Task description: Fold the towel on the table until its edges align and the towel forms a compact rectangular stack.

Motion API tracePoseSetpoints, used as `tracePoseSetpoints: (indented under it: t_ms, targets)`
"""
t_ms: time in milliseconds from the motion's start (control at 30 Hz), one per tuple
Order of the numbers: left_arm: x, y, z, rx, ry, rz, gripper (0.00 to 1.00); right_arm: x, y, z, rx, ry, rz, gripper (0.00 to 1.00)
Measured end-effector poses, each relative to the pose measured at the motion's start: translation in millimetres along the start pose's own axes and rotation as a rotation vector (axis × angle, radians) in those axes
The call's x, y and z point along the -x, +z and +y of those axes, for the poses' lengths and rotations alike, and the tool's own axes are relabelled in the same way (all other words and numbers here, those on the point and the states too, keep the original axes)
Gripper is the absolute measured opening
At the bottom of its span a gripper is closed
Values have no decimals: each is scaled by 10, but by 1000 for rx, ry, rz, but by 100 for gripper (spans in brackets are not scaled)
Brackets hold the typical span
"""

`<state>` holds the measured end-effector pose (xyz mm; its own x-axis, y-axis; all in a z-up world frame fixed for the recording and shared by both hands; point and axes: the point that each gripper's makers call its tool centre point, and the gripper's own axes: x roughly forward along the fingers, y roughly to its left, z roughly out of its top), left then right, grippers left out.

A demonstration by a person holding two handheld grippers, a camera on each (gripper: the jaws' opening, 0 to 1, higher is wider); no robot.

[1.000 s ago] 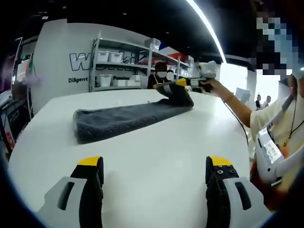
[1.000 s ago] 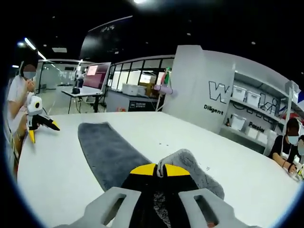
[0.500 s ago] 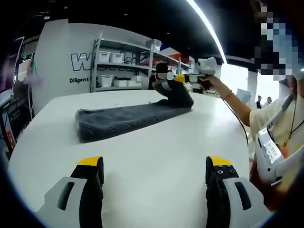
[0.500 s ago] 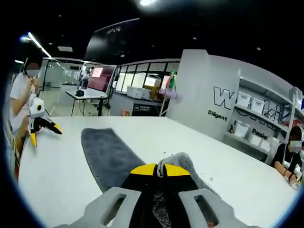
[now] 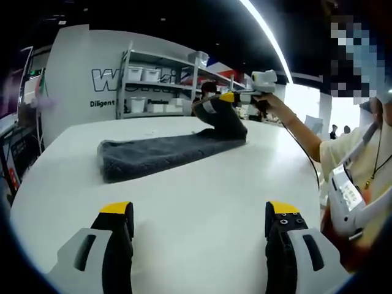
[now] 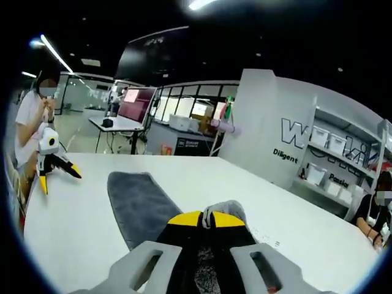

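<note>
Right gripper (image 6: 206, 215) is clamping one end of the grey towel (image 5: 160, 153), pinched cloth bunching between the yellow tips at bottom centre of the right gripper view. Towel is lying as a long strip across the white table (image 5: 202, 208), mid-frame in the left gripper view, far end raised at upper centre. Left gripper (image 5: 201, 215) is hanging spread and empty over bare table, well apart from the cloth. Advice: carry the lifted end along the strip's line, land it square on the opposite edge, left gripper pinning the resting end.

Dark grey towel (image 5: 156, 155), long folded strip on white table (image 5: 202, 208), far end lifted
</note>
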<state>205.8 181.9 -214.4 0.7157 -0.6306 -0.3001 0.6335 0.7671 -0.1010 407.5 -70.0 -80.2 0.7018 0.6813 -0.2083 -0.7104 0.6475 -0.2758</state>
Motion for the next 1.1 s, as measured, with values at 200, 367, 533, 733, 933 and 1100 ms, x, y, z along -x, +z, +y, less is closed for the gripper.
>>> tracePoseSetpoints:
  t_ms: [200,367,533,733,933,1100]
  targets:
    - [-20,-32,-37,0,3,0,87,-85,77,61,10,12,-11,1]
    - [-14,-43,-37,1,7,0,87,-157,134,122,16,26,-19,1]
    - [9,-40,-14,6,10,-3,87,-220,214,167,22,40,-30,1]
    - [32,-36,16,8,14,-3,87,-269,317,218,31,49,-47,1]
    - [29,-40,15,7,10,0,87,-343,426,273,35,62,-65,1]
    - [38,-37,20,8,10,-2,87,-396,527,302,40,70,-80,1]
